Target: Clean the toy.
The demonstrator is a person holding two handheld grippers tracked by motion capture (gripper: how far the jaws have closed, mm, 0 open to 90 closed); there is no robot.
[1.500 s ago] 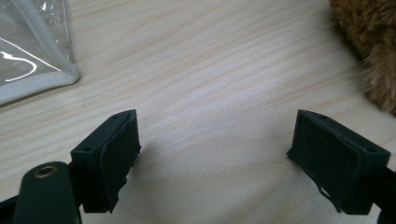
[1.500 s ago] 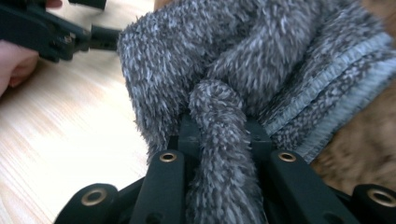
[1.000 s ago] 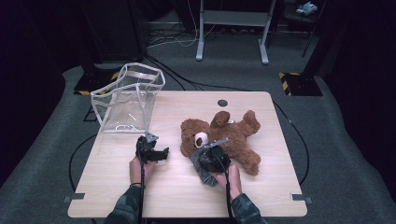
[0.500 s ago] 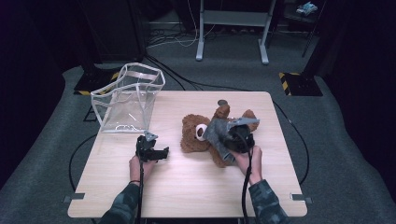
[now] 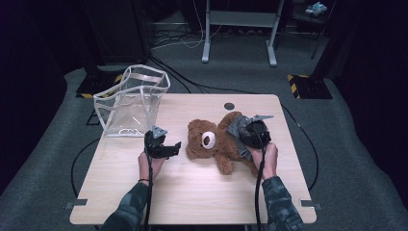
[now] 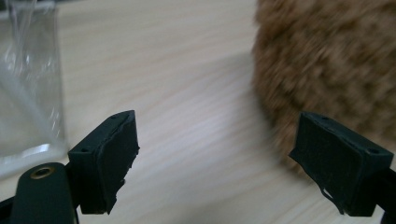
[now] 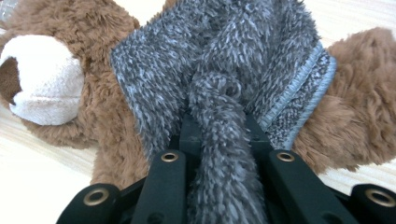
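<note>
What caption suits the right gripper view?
Right gripper pinching a grey fuzzy cloth over a brown teddy bear.

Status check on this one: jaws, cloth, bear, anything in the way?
Right gripper shut on grey cloth, draped over bear. Left gripper open, nothing between jaws, beside bear. Clear bag stands aside, nothing blocking.

Probably a lab: dark curtains, floor cables.

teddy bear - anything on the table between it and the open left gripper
Nothing visible. The left gripper sits open beside the teddy bear, with bare table between its jaws and the fur. The clear bag stands on the gripper's other side.
</note>
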